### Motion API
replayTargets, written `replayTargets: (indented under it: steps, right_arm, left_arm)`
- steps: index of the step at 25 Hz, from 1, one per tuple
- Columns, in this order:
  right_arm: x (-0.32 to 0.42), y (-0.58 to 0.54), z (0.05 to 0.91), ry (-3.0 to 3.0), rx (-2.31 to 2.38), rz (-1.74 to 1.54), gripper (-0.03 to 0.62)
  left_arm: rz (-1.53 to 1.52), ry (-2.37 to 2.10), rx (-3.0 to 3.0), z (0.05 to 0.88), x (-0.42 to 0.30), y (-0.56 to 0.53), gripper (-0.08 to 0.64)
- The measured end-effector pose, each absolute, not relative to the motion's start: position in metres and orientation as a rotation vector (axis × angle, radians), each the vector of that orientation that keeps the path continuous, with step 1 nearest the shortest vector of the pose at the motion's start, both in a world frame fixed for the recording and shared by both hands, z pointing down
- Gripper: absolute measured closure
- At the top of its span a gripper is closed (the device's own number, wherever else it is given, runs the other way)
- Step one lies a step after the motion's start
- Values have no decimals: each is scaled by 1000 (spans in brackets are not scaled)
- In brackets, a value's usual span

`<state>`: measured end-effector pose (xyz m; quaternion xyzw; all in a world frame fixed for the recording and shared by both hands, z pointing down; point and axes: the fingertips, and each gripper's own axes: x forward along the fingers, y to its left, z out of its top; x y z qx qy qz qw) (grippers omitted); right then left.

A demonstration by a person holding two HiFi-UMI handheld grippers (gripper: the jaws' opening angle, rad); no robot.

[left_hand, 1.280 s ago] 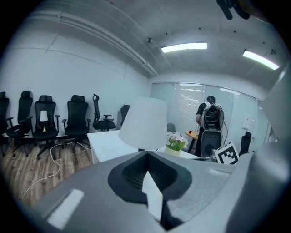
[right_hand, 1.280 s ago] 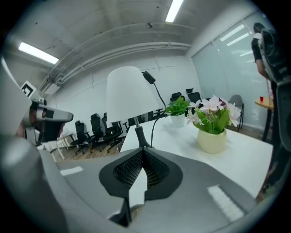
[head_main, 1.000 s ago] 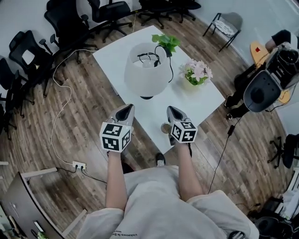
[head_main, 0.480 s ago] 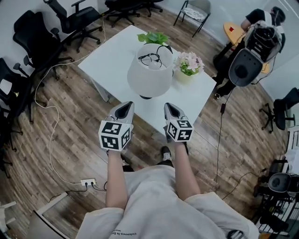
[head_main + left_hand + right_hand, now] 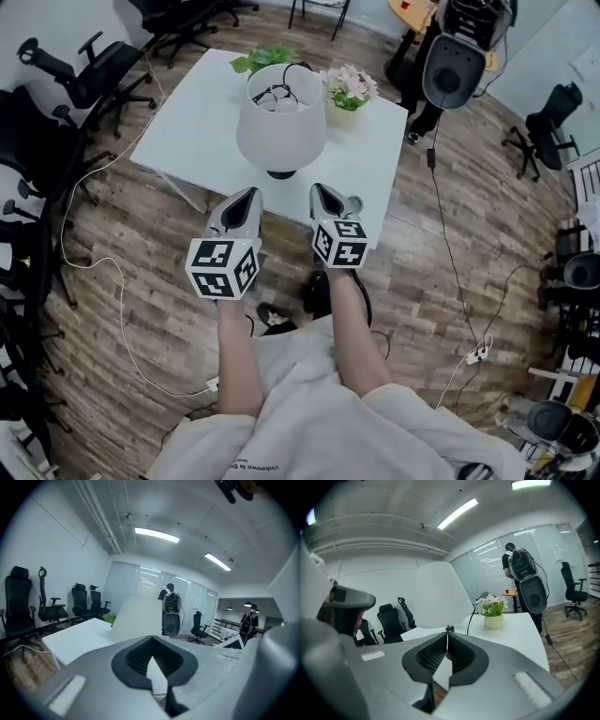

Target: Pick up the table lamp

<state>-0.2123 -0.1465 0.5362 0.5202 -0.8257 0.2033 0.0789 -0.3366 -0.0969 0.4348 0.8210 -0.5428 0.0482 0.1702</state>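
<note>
One table lamp [image 5: 281, 131] stands on the white table [image 5: 187, 131], towards the edge nearest the person and roughly midway along it. Its shade [image 5: 440, 595] is plain white, smooth and matte, a wide drum that flares slightly towards the bottom and is open at the top. A black cord [image 5: 277, 94] lies loosely coiled in that open top and runs over the far rim. Under the shade only a small, dark, round base [image 5: 281, 173] shows, resting on the tabletop; the stem is hidden from above.

Just behind the lamp sits a leafy green plant [image 5: 261, 61], and beside that, to the right, a pale pot of pink and white flowers [image 5: 347, 86].

Both grippers are held side by side above the floor, short of the table's near edge and pointing towards the lamp, with neither touching it. The left gripper [image 5: 246, 199] has its jaws drawn together at the tips, with nothing between the ribbed pads. The right gripper [image 5: 323, 195] has just been opening its jaws by the barest trace, yet its tips still look closed and nothing is between them. In the left gripper view the shade rises just beyond the jaw tips, and in the right gripper view it towers above them, slightly left of centre.
</note>
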Motion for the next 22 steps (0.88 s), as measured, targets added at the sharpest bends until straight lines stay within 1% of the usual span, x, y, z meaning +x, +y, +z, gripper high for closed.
replayTargets:
  steps: [2, 5, 9, 12, 17, 19, 22]
  right_arm:
    - [-224, -133, 544, -2454, 1501, 567, 561]
    - [-220, -130, 556, -2428, 1468, 537, 555]
    - [-211, -145, 571, -2415, 1502, 585, 548]
    - [-220, -169, 583, -2423, 1509, 603, 538]
    - [-250, -208, 601, -2447, 1464, 560, 489]
    - [-259, -219, 609, -2443, 1429, 513, 445]
    - [-273, -232, 620, -2456, 1368, 461, 414]
  left_arm:
    - [162, -1490, 2379, 431, -326, -99, 560]
    - [165, -1461, 2411, 423, -315, -109, 560]
    - [221, -1447, 2447, 421, -309, -121, 560]
    - [271, -1442, 2471, 421, -309, -138, 560]
    - [317, -1390, 2544, 410, -301, -166, 560]
    - [321, -1371, 2570, 406, -296, -177, 560]
    - [321, -1347, 2577, 411, -292, -192, 560]
